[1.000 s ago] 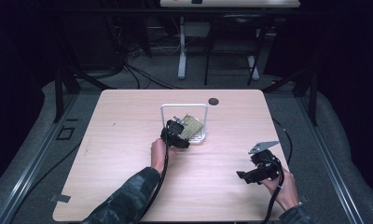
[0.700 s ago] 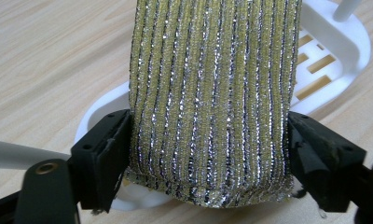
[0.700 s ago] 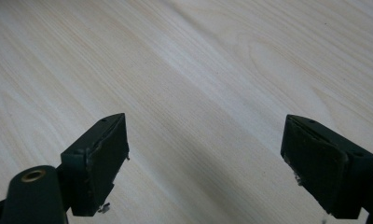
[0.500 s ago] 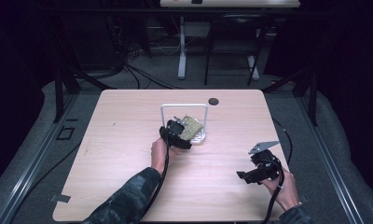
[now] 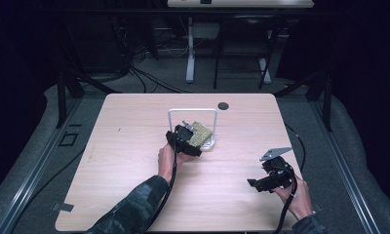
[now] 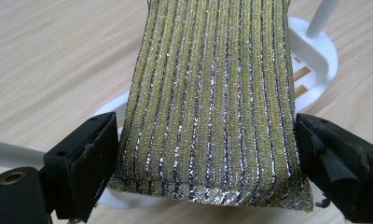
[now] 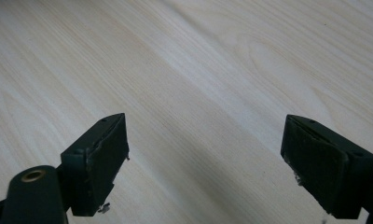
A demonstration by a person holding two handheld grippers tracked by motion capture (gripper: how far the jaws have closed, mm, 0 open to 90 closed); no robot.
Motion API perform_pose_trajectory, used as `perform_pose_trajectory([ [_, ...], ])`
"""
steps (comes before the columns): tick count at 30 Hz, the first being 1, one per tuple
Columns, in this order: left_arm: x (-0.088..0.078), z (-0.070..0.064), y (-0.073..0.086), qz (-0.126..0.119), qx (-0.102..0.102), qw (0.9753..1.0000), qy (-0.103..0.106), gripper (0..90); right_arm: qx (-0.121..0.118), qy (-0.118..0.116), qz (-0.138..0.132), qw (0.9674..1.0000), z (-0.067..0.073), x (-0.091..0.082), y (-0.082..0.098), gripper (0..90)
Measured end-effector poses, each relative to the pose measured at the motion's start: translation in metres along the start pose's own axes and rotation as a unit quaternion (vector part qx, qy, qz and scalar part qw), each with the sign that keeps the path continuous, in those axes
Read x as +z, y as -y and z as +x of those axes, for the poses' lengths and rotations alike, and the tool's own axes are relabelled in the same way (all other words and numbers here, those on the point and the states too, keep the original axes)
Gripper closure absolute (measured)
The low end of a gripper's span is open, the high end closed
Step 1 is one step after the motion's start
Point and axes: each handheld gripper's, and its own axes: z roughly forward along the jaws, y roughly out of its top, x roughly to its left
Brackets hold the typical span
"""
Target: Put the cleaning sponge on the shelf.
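Note:
A gold and silver striped scouring pad (image 6: 212, 102) leans on a white wire rack (image 6: 315, 51) near the middle of the table (image 5: 134, 146). From above, the pad (image 5: 201, 132) rests against the rack's upright hoop (image 5: 215, 122). My left gripper (image 6: 205, 126) straddles the pad's near end. Its jaws have just been opening and now stand at the pad's two edges without squeezing it. From above, the left gripper (image 5: 185, 139) is at the rack's left front. My right gripper (image 7: 205, 126) is open over bare wood, low at the table's right front (image 5: 254, 184).
A small black round disc (image 5: 223, 106) lies near the table's far edge behind the rack. Dark floor, cables and another table's legs (image 5: 190, 53) lie beyond. The person's forearms come in from the near edge.

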Motion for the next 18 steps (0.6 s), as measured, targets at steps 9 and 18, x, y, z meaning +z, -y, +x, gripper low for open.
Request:
perform_pose_trajectory([
  [9, -0.004, -0.002, 0.0, -0.005, 0.004, 1.0, 0.005, 7.6, 0.0, 0.0, 0.0, 1.0, 0.0, 0.0, 0.0, 14.3],
  [18, -0.013, -0.003, -0.001, -0.015, 0.011, 0.9997, 0.016, 6.4, 0.0, -0.001, -0.001, 1.0, 0.0, 0.0, 0.0, 14.3],
])
